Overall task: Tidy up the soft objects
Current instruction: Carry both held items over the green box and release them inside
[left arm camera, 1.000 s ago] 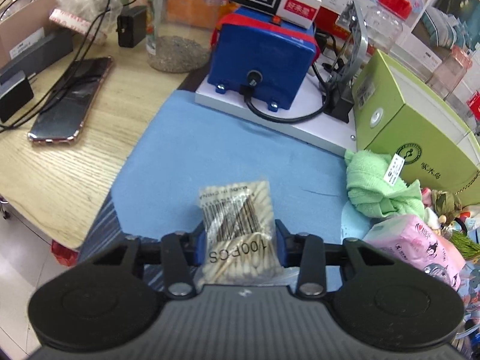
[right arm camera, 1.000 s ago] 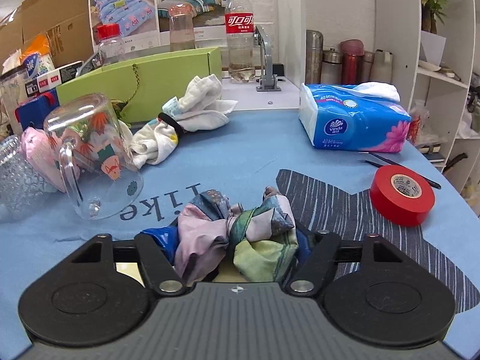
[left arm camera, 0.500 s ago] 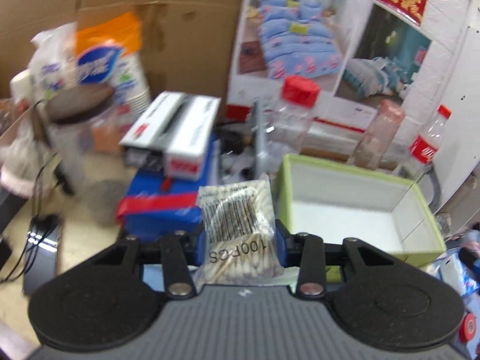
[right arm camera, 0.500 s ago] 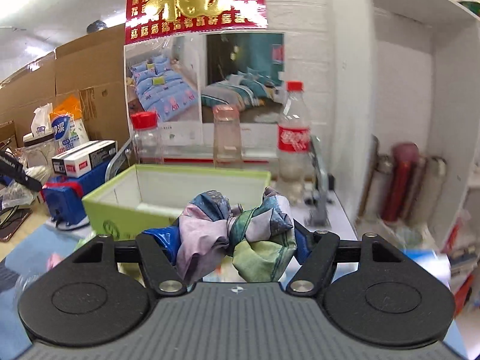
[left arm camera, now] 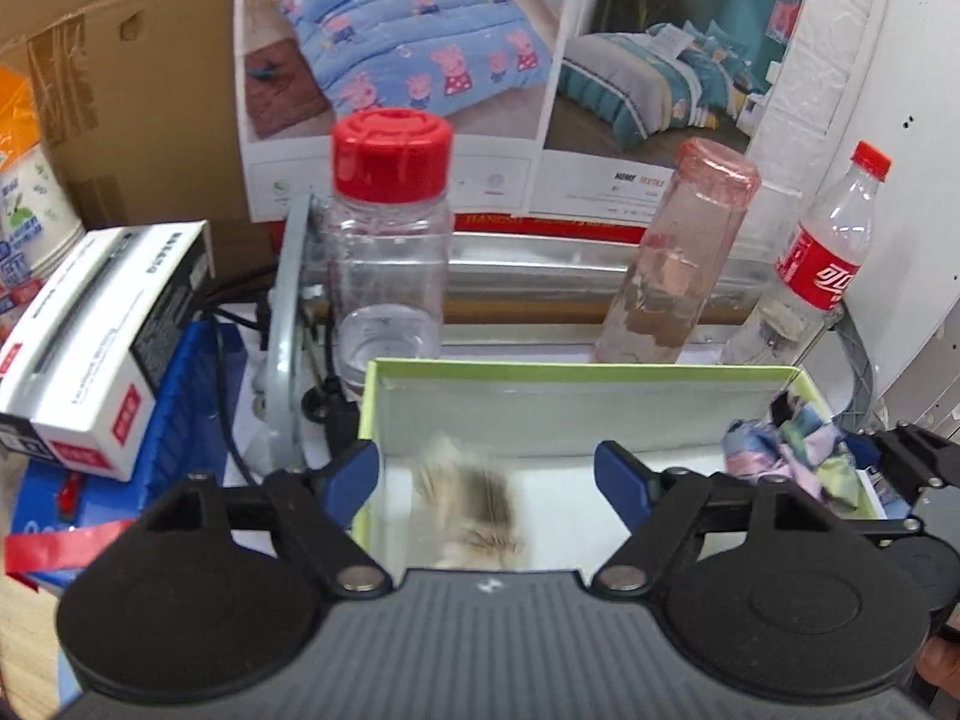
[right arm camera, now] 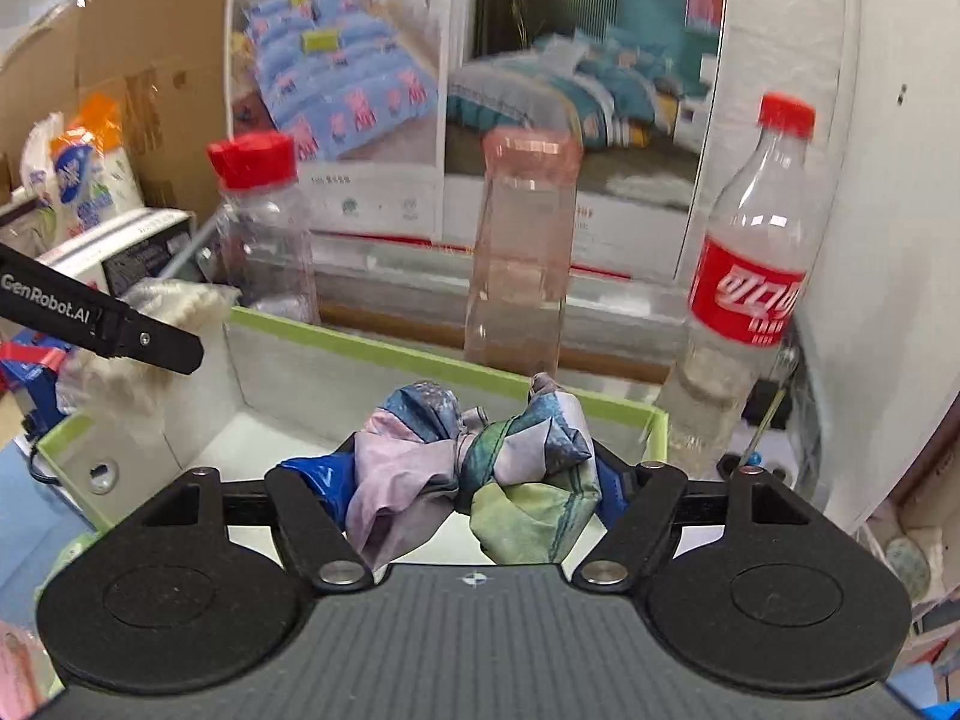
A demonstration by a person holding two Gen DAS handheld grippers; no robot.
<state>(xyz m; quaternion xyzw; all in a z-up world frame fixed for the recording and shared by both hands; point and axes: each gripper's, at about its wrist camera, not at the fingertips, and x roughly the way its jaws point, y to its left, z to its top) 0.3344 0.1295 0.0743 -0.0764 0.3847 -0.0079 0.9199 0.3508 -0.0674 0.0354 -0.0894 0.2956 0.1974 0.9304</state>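
Note:
A green box (left arm camera: 540, 373) with a white inside stands open below both grippers. My left gripper (left arm camera: 487, 476) is open over its left part. The cotton swab packet (left arm camera: 471, 504) is a blur between the jaws, falling into the box. My right gripper (right arm camera: 471, 483) is shut on a crumpled multicoloured cloth (right arm camera: 480, 468) and holds it over the box (right arm camera: 384, 354). That cloth (left arm camera: 786, 456) and the right gripper also show at the right of the left wrist view. The left gripper's arm (right arm camera: 102, 321) shows at the left of the right wrist view.
Behind the box stand a red-capped clear jar (left arm camera: 390, 240), a pink clear bottle (left arm camera: 684, 252) and a cola bottle (left arm camera: 822, 264). A white carton (left arm camera: 90, 336) lies on a blue box at the left. Bedding posters and cardboard line the back wall.
My left gripper has opened and let go of the swab packet, which drops into the green box. Both grippers have moved closer over the box. The right gripper still holds the cloth.

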